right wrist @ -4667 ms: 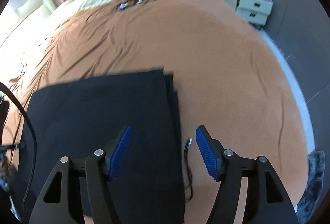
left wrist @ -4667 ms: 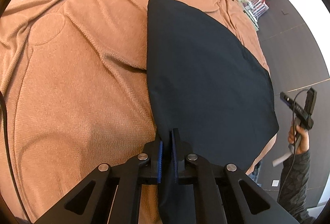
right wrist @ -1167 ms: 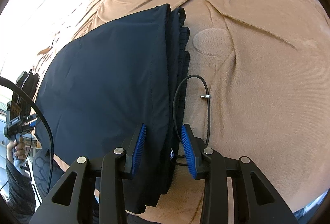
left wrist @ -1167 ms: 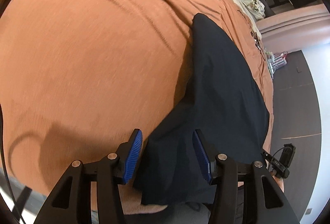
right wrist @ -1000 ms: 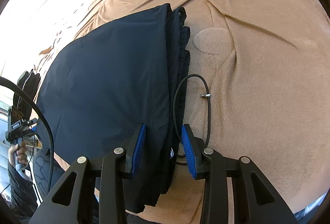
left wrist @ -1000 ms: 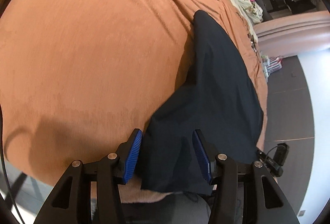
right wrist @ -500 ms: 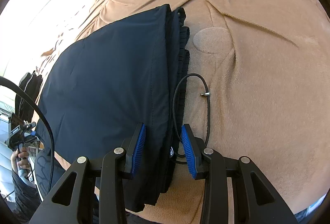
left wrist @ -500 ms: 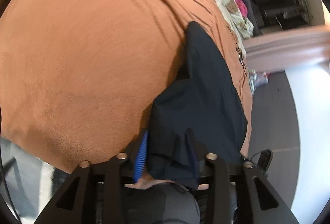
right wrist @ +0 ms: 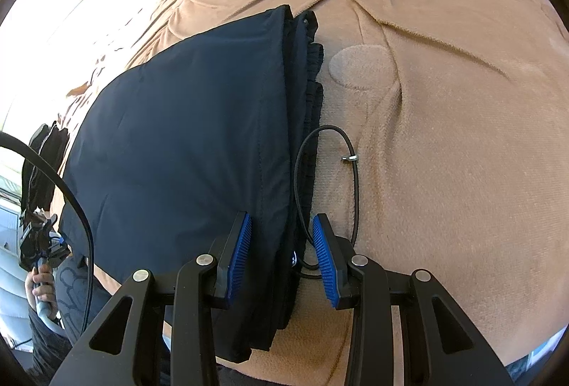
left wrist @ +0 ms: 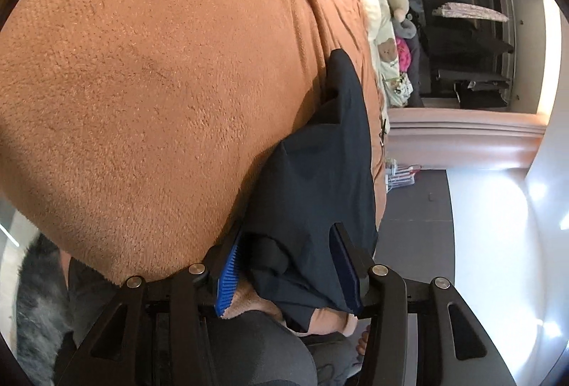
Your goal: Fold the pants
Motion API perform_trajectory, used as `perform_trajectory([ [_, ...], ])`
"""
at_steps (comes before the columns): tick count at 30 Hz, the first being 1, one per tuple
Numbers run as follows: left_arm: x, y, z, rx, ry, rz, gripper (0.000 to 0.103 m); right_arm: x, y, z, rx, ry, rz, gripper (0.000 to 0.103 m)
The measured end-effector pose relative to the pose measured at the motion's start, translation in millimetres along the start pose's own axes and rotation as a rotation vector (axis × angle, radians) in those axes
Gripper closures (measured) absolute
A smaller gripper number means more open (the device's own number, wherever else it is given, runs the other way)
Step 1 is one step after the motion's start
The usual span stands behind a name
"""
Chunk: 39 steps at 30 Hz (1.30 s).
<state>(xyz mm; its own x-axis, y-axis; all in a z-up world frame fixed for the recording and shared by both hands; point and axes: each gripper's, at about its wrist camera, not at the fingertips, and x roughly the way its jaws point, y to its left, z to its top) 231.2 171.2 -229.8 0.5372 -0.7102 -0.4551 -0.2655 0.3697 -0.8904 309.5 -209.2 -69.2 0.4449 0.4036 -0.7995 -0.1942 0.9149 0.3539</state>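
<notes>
Dark navy pants (right wrist: 185, 122) lie folded on a tan blanket-covered bed (right wrist: 444, 101), waistband edge to the right with a black drawstring (right wrist: 350, 172) looping onto the blanket. My right gripper (right wrist: 282, 250) is open, its blue pads straddling the stacked waistband edge near the bed's front. In the left wrist view the pants (left wrist: 320, 179) have a lifted, rumpled corner at the bed edge. My left gripper (left wrist: 288, 261) is open with that corner between its pads, not clamped.
The bed edge drops off just below both grippers. My legs (left wrist: 256, 350) stand against the bed. Pillows and stuffed toys (left wrist: 391, 30) lie at the bed's head, a wardrobe alcove (left wrist: 469, 48) behind. A grey rug (left wrist: 35, 297) lies on the floor.
My left gripper let go of the pants earlier, then dropped low toward the bed edge around the raised corner. My right gripper closed in on the waistband edge and has held still since.
</notes>
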Motion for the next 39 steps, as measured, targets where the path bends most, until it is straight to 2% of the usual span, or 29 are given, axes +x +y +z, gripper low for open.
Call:
perform_trajectory([
  [4, 2, -10, 4, 0.029, -0.016, 0.037, 0.053, -2, 3, 0, -0.007, -0.008, -0.01, 0.069],
  [8, 10, -24, 10, 0.075, -0.067, 0.102, 0.054, -5, 1, -3, 0.008, -0.018, 0.0, 0.069],
  [10, 12, -30, 6, 0.099, -0.095, 0.153, 0.065, -13, 2, -4, 0.001, -0.028, -0.006, 0.069],
  [11, 13, -30, 5, 0.107, -0.103, 0.174, 0.081, -18, 3, -5, -0.008, -0.036, -0.02, 0.069],
  [12, 14, -30, 4, 0.113, -0.112, 0.188, 0.088, -23, 4, -6, -0.016, -0.045, -0.034, 0.069],
  [14, 13, -31, 1, 0.118, -0.134, 0.193, 0.093, -36, 6, -7, -0.027, -0.074, -0.054, 0.069],
  [21, 14, -41, -4, 0.167, -0.179, 0.248, 0.095, -81, 33, -8, -0.077, -0.203, -0.109, 0.069],
  [27, 16, -44, -8, 0.181, -0.205, 0.282, 0.095, -90, 75, -12, -0.183, -0.252, -0.106, 0.069],
  [33, 18, -47, -10, 0.185, -0.221, 0.295, 0.096, -74, 114, -16, -0.277, -0.236, -0.085, 0.069],
  [36, 17, -46, -13, 0.182, -0.231, 0.289, 0.096, -56, 125, -9, -0.267, -0.2, -0.105, 0.069],
  [39, 14, -45, -15, 0.178, -0.238, 0.279, 0.096, -36, 140, 2, -0.294, -0.161, -0.083, 0.069],
])
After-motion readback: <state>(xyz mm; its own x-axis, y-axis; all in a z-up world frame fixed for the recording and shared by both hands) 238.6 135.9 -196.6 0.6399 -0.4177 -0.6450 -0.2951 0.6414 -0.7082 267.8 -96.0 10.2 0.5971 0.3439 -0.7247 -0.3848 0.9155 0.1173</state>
